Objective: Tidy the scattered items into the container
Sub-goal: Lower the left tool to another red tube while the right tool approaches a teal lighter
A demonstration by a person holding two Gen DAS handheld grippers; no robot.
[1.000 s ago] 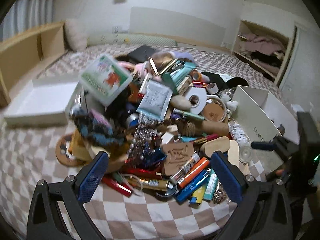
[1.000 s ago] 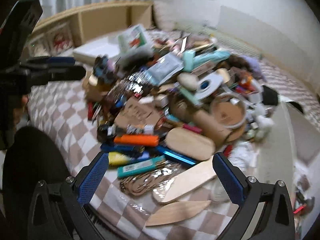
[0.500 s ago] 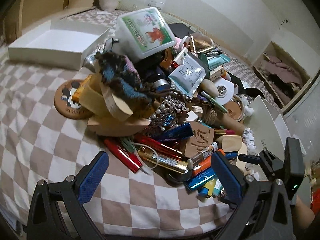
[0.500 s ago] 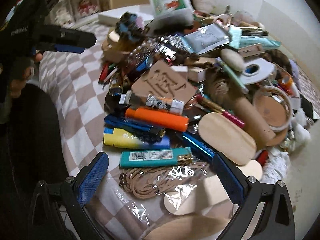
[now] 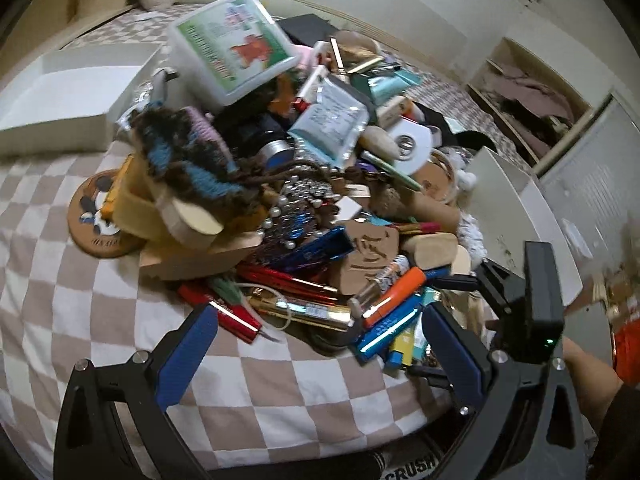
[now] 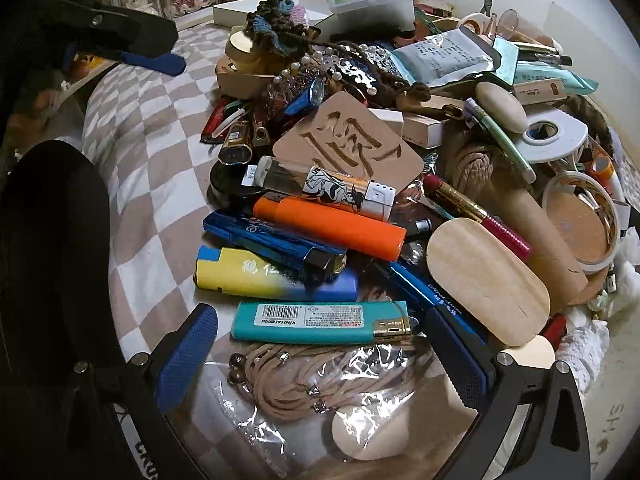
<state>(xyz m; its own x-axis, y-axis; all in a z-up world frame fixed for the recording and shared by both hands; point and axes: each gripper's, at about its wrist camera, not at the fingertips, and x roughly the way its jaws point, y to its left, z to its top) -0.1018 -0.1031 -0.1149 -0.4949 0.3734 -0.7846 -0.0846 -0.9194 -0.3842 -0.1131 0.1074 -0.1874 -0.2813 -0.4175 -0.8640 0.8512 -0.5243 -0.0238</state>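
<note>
Both grippers lowered since earlier; my right gripper (image 6: pixel 320 364), jaws spread, straddles the teal lighter (image 6: pixel 320 322) in the heap beside the white box (image 5: pixel 516 216); risk: pinching the crinkly cord bag (image 6: pixel 320 384) underneath, dragging neighbours; left gripper (image 5: pixel 316 354) spread, empty.

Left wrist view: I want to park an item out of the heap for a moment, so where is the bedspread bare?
Bare checkered bedspread lies left of and in front of the heap, between the round coaster, the red lighter and the left hand-held gripper. The white box behind also looks empty. Right of the orange lighter, it is packed.
</note>
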